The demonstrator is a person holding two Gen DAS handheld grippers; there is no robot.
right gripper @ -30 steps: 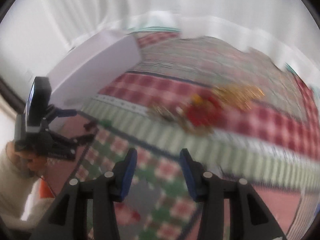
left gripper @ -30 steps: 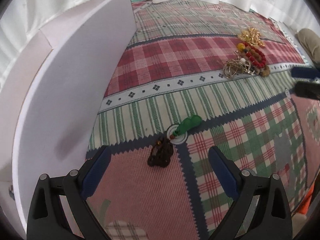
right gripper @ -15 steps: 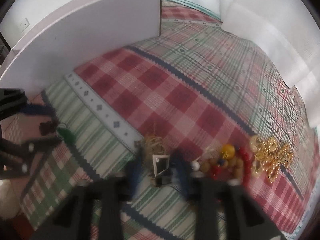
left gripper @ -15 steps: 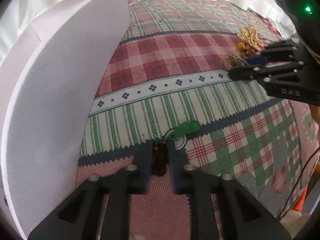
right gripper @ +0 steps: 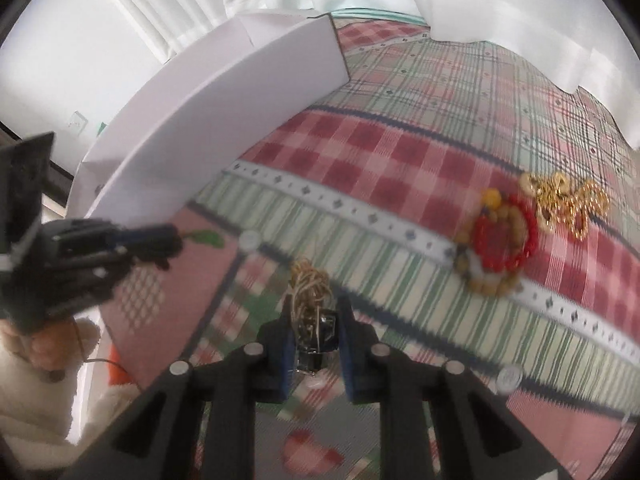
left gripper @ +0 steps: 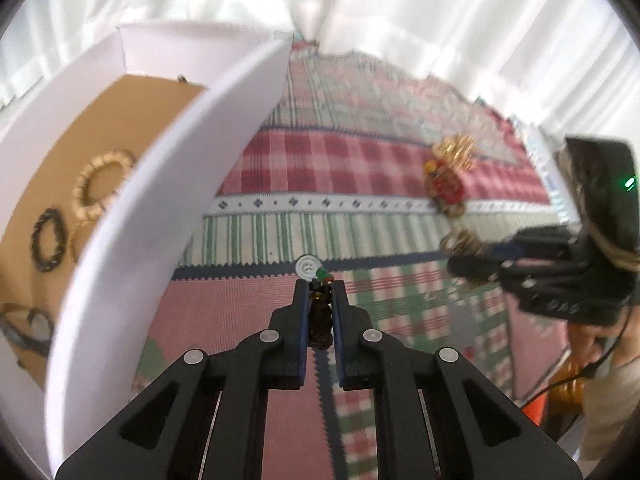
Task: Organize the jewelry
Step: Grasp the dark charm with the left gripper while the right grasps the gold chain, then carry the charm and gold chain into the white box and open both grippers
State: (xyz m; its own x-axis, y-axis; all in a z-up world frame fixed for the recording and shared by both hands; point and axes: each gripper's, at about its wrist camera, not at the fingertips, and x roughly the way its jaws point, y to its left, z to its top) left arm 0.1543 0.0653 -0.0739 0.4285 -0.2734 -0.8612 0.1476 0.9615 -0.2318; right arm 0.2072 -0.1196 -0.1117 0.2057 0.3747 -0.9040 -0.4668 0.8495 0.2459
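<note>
1. We see the dark beaded piece pinched between the closed jaws of the left gripper; a second ago it lay on the patchwork cloth between jaws standing wide. Its green pendant pokes out past the fingertips in the right wrist view.
2. The left gripper has risen since then: the top of the white box now sits below its camera, where before only the outer wall showed.
3. The right gripper is clenched on a pale gold chain bundle with a small silver square part; its jaws closed in during the last second. A second ago they were open and held nothing.
4. The bundle has left its spot beside the red bead bracelet and hangs off the cloth between the right fingers.
5. The red bead bracelet, tan beads around it, still lies on the white band near the cloth's right edge, and a gold chain heap touches its far side.
6. The white box stands along the left edge of the cloth. On its brown floor lie a pale gold ring-shaped bracelet, a dark braided ring just beside it, and a blurred piece nearer us.
7. White curtains hang behind the cloth's far edge.
</note>
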